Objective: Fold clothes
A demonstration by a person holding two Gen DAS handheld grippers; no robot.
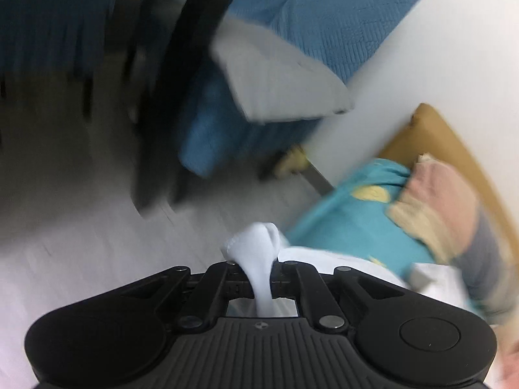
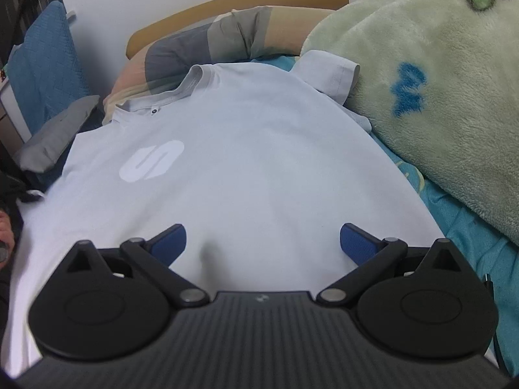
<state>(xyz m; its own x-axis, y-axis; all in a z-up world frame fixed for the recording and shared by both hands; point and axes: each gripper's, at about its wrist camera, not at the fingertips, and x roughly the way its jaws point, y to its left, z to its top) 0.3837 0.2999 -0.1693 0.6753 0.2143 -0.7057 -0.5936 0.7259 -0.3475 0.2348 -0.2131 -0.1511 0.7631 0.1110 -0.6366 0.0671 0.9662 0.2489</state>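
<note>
A white T-shirt (image 2: pixel 233 162) with a white logo (image 2: pixel 151 160) lies spread flat on the bed, collar toward the far pillow. My right gripper (image 2: pixel 262 243) is open, its blue pads (image 2: pixel 172 240) spread wide just above the shirt's lower body. My left gripper (image 1: pixel 256 262) is shut on a bunched fold of the white shirt (image 1: pixel 256 243), which sticks up between its jaws. The left wrist view is motion-blurred.
A green fleece blanket (image 2: pixel 438 90) is heaped on the right. A striped pillow (image 2: pixel 211 42) and an ochre headboard (image 2: pixel 233 3) are behind the shirt. The teal bedsheet (image 2: pixel 467 227) shows at right. A blue cushion (image 2: pixel 42 64) and a grey pillow (image 2: pixel 55 136) are at left.
</note>
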